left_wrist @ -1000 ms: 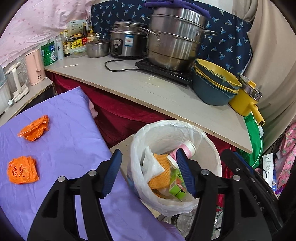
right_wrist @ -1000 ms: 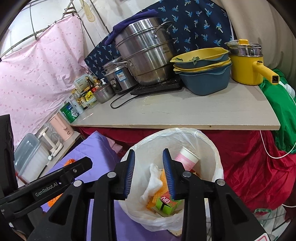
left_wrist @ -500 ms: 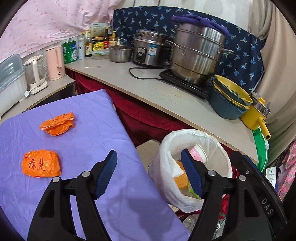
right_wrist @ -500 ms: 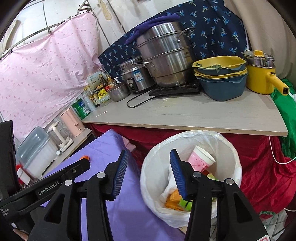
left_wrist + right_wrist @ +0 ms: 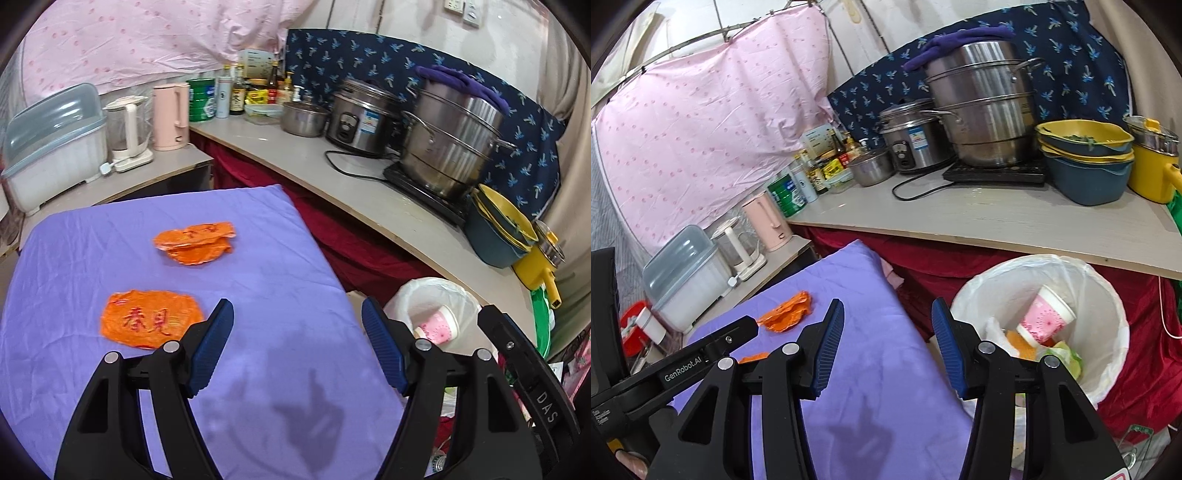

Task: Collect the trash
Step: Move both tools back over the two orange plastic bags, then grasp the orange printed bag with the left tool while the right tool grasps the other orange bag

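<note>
Hovering wide apart and empty, both tongs, left (image 5: 297, 317) and right (image 5: 888, 317), have the nearer orange wrapper (image 5: 151, 324) just left.

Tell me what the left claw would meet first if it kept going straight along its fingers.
Probably the purple cloth: the open left claw points over bare fabric, between the nearer orange wrapper and the bin. Depth is uncertain.

A purple cloth (image 5: 258, 295) covers the counter (image 5: 110, 192). Two flattened orange wrappers (image 5: 195, 242) (image 5: 151, 323) lie on the cloth, near each other but apart.
</note>
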Demonstrator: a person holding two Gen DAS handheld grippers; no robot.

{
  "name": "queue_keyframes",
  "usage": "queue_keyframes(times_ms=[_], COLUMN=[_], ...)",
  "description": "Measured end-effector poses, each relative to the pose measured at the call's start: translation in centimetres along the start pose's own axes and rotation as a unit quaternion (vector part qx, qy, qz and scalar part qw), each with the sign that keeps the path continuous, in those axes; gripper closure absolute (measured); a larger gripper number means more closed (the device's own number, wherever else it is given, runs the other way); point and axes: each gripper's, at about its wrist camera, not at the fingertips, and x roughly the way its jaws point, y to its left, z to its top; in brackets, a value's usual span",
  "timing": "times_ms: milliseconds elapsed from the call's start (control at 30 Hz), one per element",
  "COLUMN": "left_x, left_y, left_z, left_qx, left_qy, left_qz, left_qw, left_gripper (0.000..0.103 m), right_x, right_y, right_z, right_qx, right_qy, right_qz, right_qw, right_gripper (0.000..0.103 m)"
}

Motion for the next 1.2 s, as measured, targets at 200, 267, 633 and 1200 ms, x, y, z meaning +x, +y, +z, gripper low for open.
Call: queue_keyframes(times_ms=[200,267,633,1200], left_x=[-0.9,-1.1,-0.7,5.2], left_y=[4.1,5.4,14.0,22.3], left_z=[0.2,0.2,-1.3,-4.3], left_qx=[-0.018,-0.026,-0.094,-0.204], left_qy=[-0.008,-0.009,0.009,0.084], left_qz=[0.026,0.033,0.084,0.083], left_qw=[0.9995,0.9991,0.9920,0.9718], left_gripper=[0.035,0.035,0.035,0.029], right_x=[1.0,1.4,4.5,14.8], right_y=[3.3,4.4,10.2,15.1], right_z=[-0.5,-0.8,-2.4,-4.4], right_qx=[-0.018,-0.024,-0.056,-0.077], right_qy=[0.009,0.013,0.041,0.099], right_qz=[0.018,0.022,0.051,0.069], right_qw=[1.000,0.999,0.996,0.990], right_gripper=[0.053,0.053,0.049,0.049])
